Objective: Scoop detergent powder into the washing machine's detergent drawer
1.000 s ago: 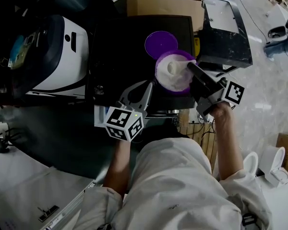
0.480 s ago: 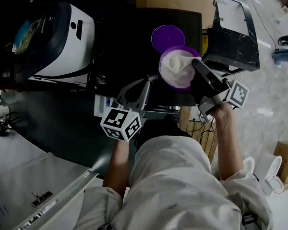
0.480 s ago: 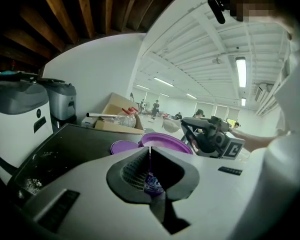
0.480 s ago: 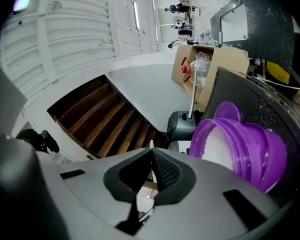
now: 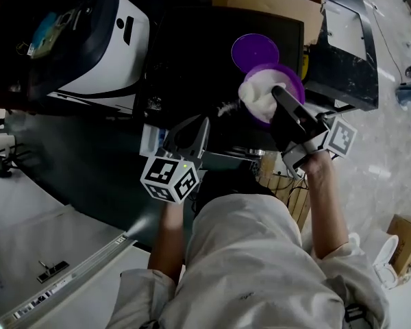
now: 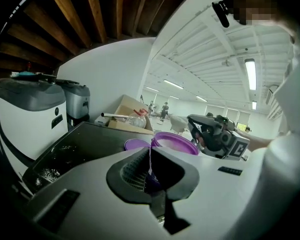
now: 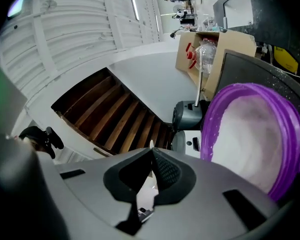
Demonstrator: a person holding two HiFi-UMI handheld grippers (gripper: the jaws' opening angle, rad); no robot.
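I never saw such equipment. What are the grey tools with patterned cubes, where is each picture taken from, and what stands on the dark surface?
No robot: a person holds a gripper in each hand. The head view looks down from the person's head; the other two come from cameras on the left gripper and right gripper. On the dark surface stands a purple tub of white powder, a purple lid beside it. Both grippers are closed, the right one's tips over the tub; whether they pinch anything is unclear.
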